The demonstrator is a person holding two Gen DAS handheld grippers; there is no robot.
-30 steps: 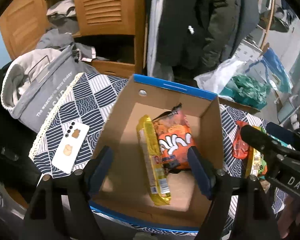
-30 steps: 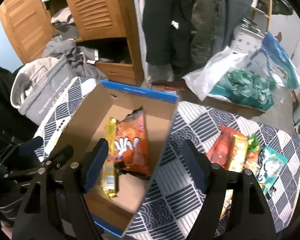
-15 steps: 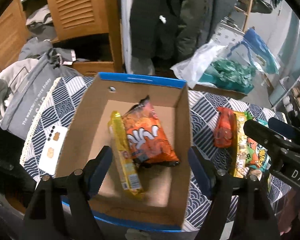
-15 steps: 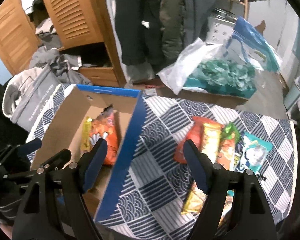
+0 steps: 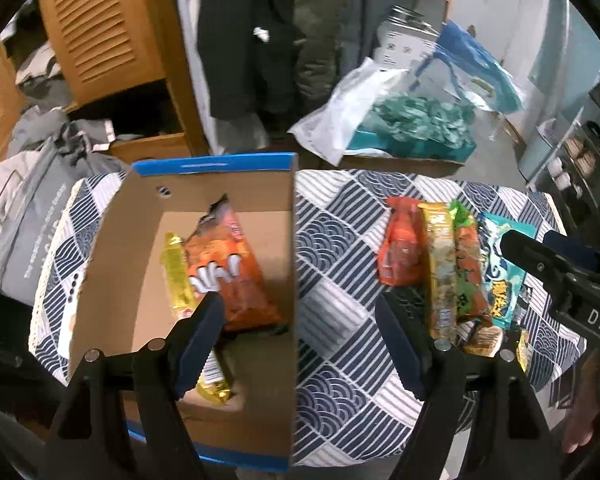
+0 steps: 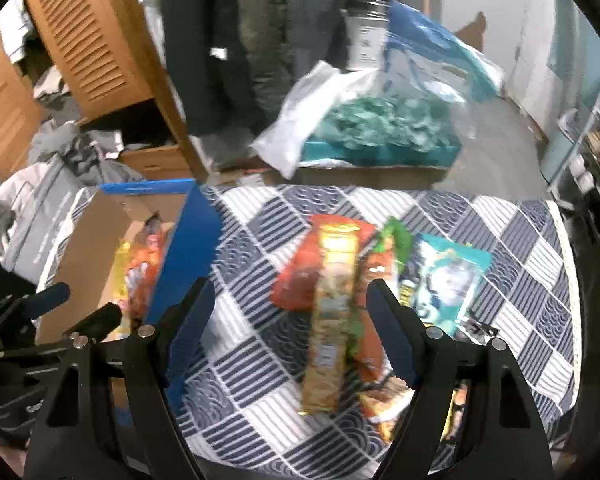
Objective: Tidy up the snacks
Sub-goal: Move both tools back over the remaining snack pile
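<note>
Two packets, an orange chip bag and a yellow wafer pack, lie in the cardboard box. Several more (at least four) wait on the desk, among them a long yellow biscuit pack. Both the left gripper and the right gripper have fingers spread wide, holding nothing.

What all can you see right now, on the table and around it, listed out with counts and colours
cardboard box: one, brown with blue rim, left side of the table
orange snack bag: one, orange, inside the box
yellow snack pack: one, yellow, inside the box beside the orange bag
loose snack packets: at least four clear ones, red-orange, yellow, green-orange and teal, bunched on the right of the table, more underneath that are hard to count
tablecloth: one, navy and white pattern, covering the table
plastic bag: one, white, on the floor behind the table with teal stuff beside it
wooden cabinet: one, louvred door, back left
grey clothing: a pile, far left
left gripper: one, black, open, empty
right gripper: one, black, open, empty
</note>
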